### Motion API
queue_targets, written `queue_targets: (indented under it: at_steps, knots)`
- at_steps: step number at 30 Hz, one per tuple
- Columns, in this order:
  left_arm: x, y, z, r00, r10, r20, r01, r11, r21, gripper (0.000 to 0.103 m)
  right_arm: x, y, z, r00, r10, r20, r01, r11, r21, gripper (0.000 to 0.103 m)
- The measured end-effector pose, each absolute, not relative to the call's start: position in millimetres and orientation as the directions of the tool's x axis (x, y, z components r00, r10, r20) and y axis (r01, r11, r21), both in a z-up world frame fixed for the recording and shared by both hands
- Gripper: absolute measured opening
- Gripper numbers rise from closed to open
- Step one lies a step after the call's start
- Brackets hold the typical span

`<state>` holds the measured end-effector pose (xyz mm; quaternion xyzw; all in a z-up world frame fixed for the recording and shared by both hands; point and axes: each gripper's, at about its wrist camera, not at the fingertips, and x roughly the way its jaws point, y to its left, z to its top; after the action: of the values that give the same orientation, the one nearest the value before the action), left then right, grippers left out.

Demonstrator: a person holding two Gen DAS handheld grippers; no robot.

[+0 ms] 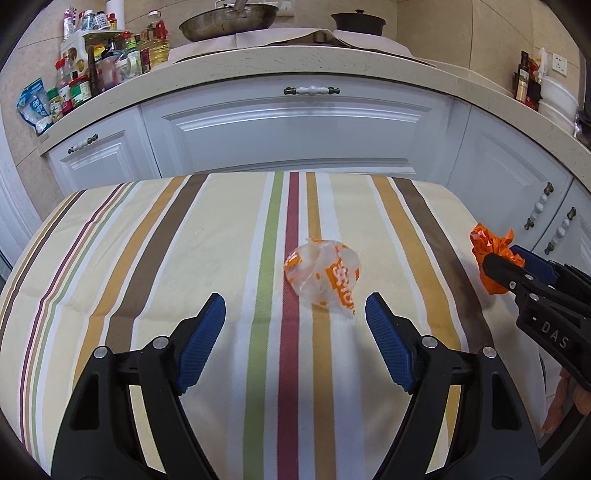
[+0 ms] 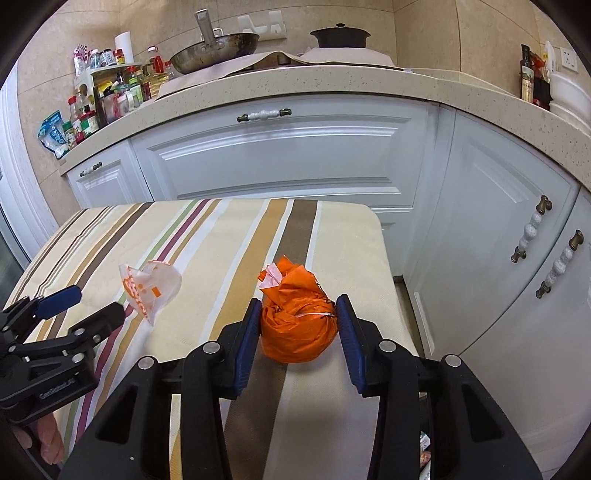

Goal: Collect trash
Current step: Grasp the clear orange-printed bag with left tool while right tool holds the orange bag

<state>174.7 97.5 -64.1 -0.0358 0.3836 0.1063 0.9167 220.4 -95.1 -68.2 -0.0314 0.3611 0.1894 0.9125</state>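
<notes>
A crumpled clear plastic bag with orange print (image 1: 324,275) lies on the striped tablecloth (image 1: 147,258), just ahead of my left gripper (image 1: 295,308), which is open and empty. The bag also shows in the right wrist view (image 2: 149,288), beside the left gripper (image 2: 94,302). My right gripper (image 2: 298,317) is shut on a crumpled orange plastic bag (image 2: 297,325) near the table's right edge. In the left wrist view the orange bag (image 1: 493,251) sits in the right gripper (image 1: 509,264) at the far right.
White kitchen cabinets (image 1: 295,136) stand right behind the table and along the right (image 2: 498,258). The counter (image 1: 295,62) above holds a wok (image 1: 229,18), a black pot (image 1: 358,22) and many bottles (image 1: 103,62) at the left.
</notes>
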Motion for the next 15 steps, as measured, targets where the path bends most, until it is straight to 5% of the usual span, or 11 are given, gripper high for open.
queue_targets:
  at_steps: [4, 15]
  knots:
    - [189.1, 90.5, -68.6, 0.681, 0.176, -0.711, -0.207, 0.977, 0.043, 0.075, 223.2, -100.4, -68.5, 0.67, 0.331, -0.665, -0.365, 0.926, 0.094, 0.042]
    - [203.4, 85.7, -80.7, 0.666, 0.143, -0.732, -0.173, 0.984, 0.034, 0.026, 222.1, -104.8, -69.7, 0.667, 0.346, -0.66, -0.368, 0.923, 0.112, 0.042]
